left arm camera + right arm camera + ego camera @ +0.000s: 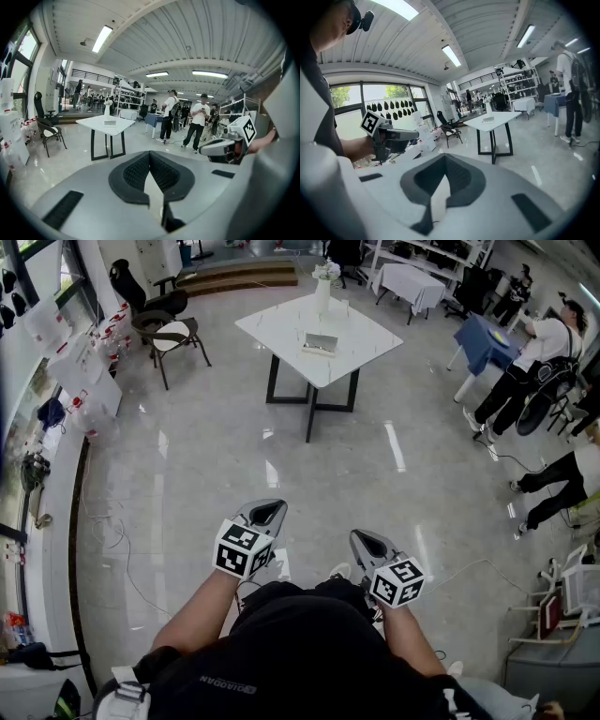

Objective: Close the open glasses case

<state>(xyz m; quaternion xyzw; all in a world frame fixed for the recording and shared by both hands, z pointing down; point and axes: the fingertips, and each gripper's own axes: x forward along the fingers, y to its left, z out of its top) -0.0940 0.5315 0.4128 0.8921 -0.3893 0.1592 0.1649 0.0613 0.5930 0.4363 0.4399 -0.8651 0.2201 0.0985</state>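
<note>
Left gripper (268, 513) & right gripper (367, 544): jaws together, empty. We're far from table (281, 320). Risk: shoving glasses case (321, 343) into vase (322, 294).

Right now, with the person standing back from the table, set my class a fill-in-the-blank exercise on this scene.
1. The glasses case lies on a white ____ with black legs.
2. Behind the case stands a vase of white ____.
3. The left gripper and the right gripper are both shut and hold ____.

Missing words: table; flowers; nothing.
</note>
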